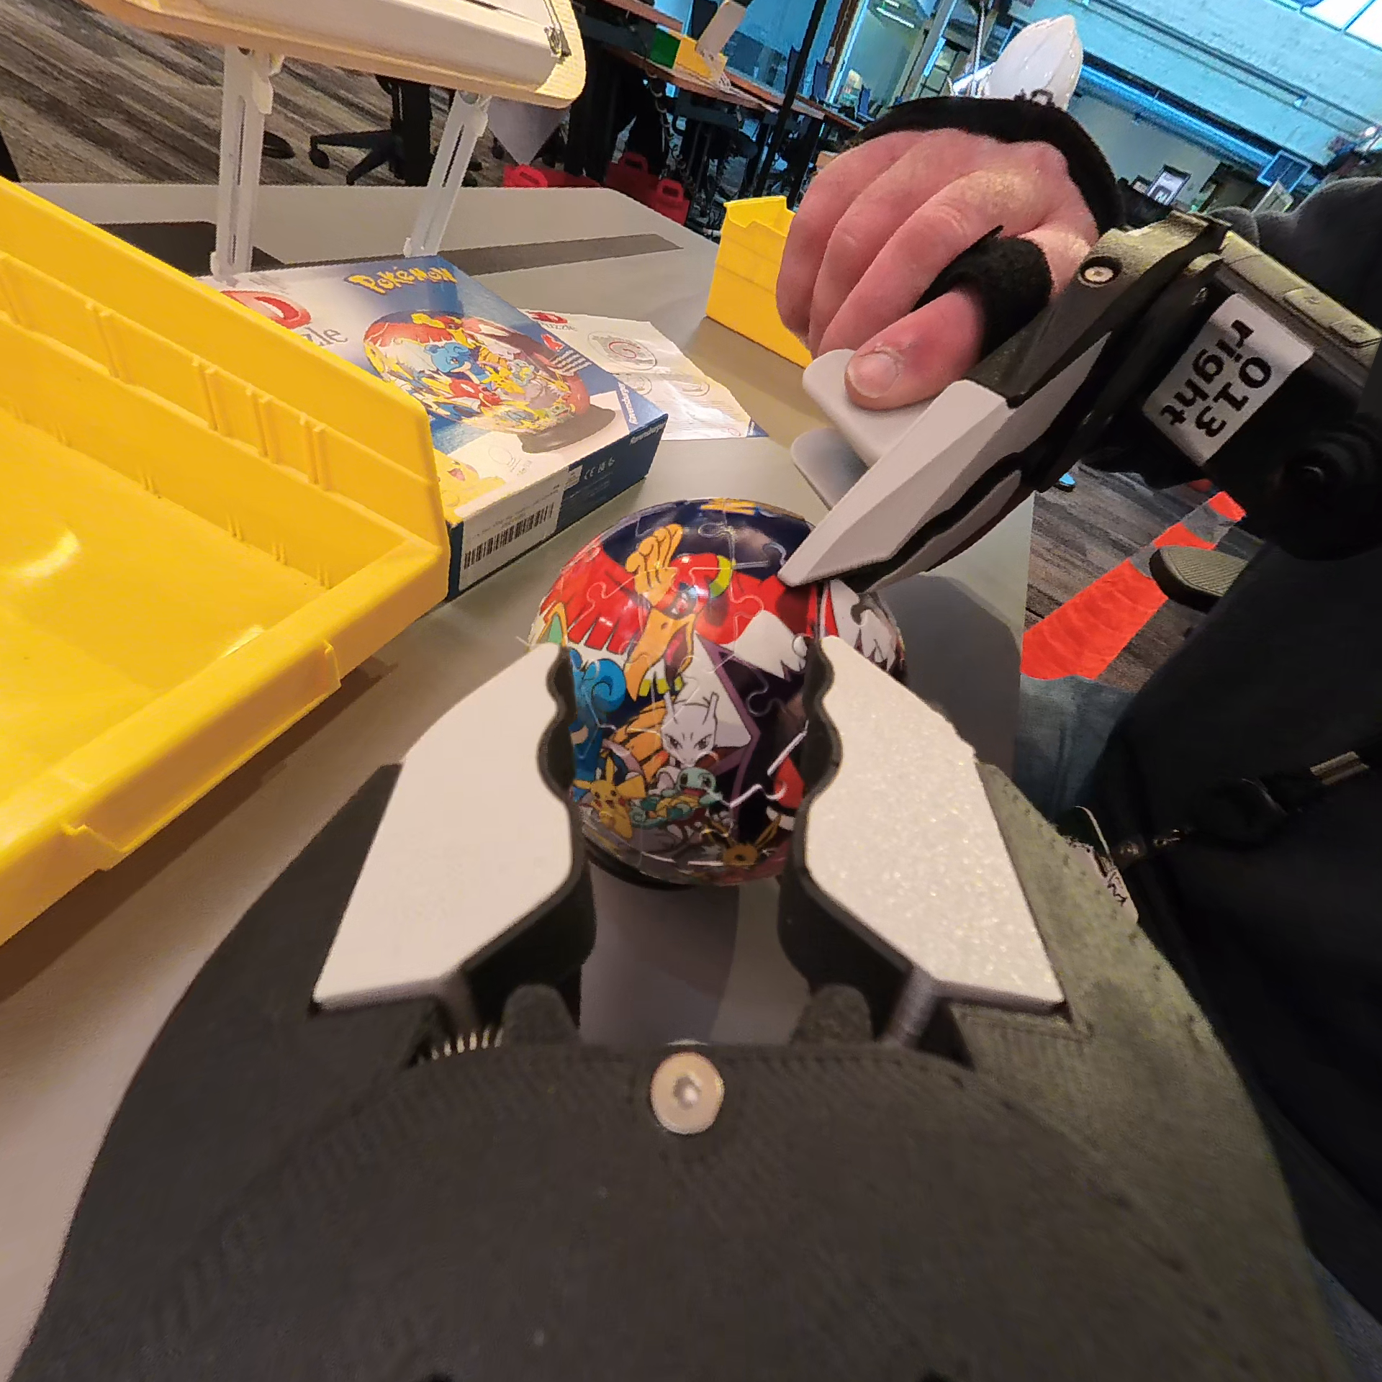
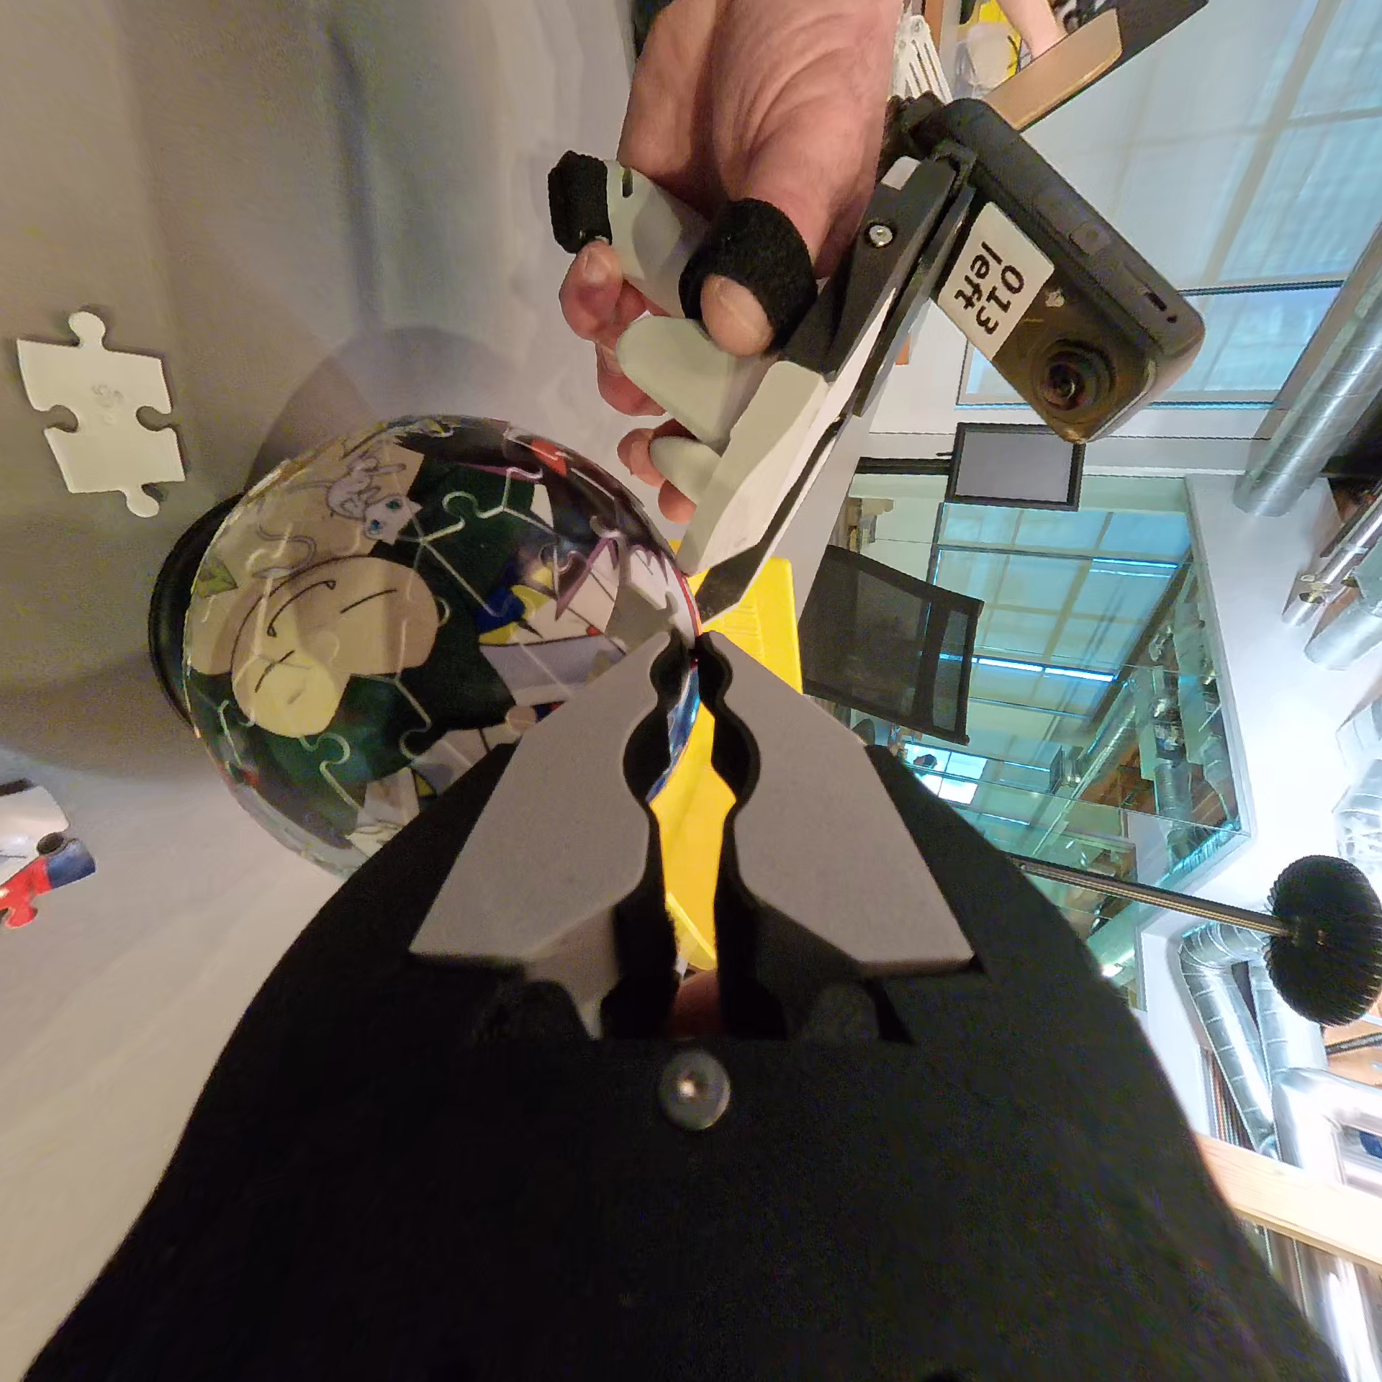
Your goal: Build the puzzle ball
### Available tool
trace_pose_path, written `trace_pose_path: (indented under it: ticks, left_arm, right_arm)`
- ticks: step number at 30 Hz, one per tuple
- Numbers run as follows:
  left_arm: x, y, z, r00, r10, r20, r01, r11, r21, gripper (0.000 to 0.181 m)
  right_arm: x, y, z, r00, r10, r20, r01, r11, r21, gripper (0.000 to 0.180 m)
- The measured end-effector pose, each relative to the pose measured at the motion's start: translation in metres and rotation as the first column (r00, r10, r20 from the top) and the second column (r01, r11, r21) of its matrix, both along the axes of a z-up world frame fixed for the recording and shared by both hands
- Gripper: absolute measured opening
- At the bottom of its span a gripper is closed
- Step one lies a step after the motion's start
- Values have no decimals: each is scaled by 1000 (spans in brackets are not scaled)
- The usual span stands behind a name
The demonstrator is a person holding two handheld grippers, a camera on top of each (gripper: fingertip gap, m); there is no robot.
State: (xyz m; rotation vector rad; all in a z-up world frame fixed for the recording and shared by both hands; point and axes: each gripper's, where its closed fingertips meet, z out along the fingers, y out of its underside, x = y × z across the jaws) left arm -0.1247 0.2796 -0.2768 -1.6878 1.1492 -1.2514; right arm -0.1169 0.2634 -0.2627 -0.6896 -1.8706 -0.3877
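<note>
The puzzle ball (image 1: 673,718), covered in bright cartoon figures, sits on a black stand (image 2: 168,598) on the grey table. My left gripper (image 1: 692,665) is open, its two fingertips spread at the ball's near side. It also shows in the right wrist view (image 2: 710,576), tip at the ball. My right gripper (image 2: 695,643) is shut on a thin puzzle piece (image 2: 677,718) at the ball's rim. In the left wrist view its tip (image 1: 804,576) rests on the ball's upper right, beside a white jigsaw-shaped patch (image 1: 766,636). A white face-down piece (image 2: 101,411) lies apart on the table.
A large yellow bin (image 1: 187,598) stands at the left. The puzzle box (image 1: 486,389) and a leaflet (image 1: 673,374) lie behind the ball, a small yellow bin (image 1: 755,277) farther back. A red and blue piece (image 2: 37,882) lies near the ball. The table edge runs close on the right. My left and right fingertips are right by each other.
</note>
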Motion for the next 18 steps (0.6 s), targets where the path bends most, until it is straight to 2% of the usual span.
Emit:
trace_pose_path:
  ticks: [18]
  left_arm:
    - [0,1,-1,998,28,-53,-25,998,50,55]
  right_arm:
    - [5,2,-1,998,-39,49,41,998,-44,4]
